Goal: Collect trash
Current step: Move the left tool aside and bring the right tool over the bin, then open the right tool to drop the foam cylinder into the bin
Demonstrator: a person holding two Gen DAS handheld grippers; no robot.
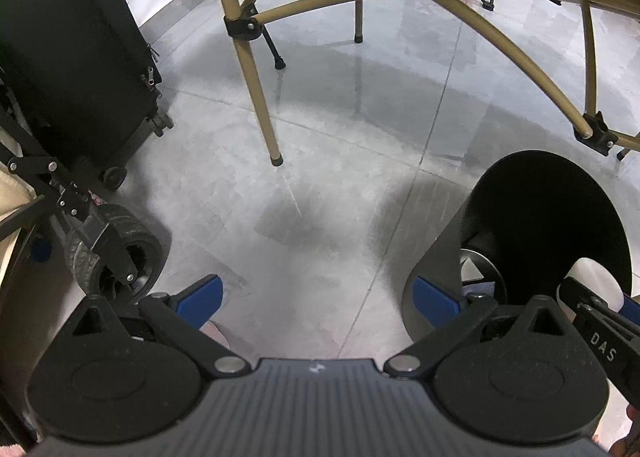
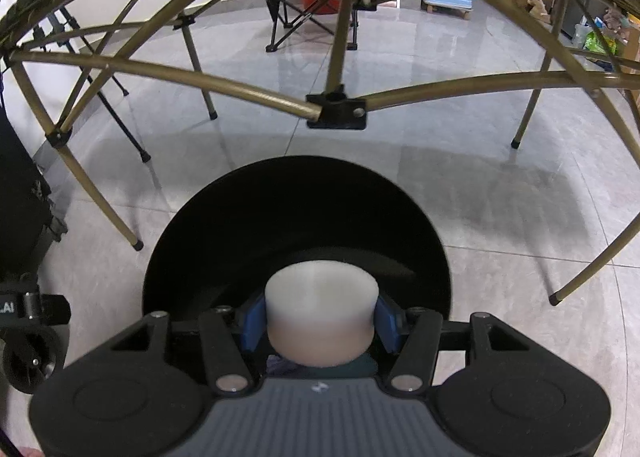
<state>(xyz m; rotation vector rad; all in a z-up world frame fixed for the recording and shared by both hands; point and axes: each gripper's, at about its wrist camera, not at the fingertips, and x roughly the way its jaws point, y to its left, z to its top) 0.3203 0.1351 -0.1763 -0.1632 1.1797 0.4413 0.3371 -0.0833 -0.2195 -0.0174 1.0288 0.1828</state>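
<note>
Trash bin [image 2: 296, 217] dead ahead, its dark mouth gaping on the grey tiled floor [image 1: 320, 177], and the right hand-held gripper [image 2: 320, 317] has a pale, stubby cylinder [image 2: 321, 309] pinched between its blue pads [image 2: 253, 323], hanging right over the near rim. From the left wrist view that same cylinder [image 1: 596, 281] shows at the bin's [image 1: 552, 217] edge, so the piece of trash is over the opening, not yet dropped. Left hand-held gripper [image 1: 316, 297] stands wide and empty above bare floor, just beside the bin. The trick now, I'd say: carry the cylinder a touch further in so it clears the rim, keep it centred over the dark, then spread the pads cleanly. Watch the gold folding frame [image 2: 336, 109] overhead and beyond. A wheeled black case [image 1: 68, 57] sits off left, well apart.
</note>
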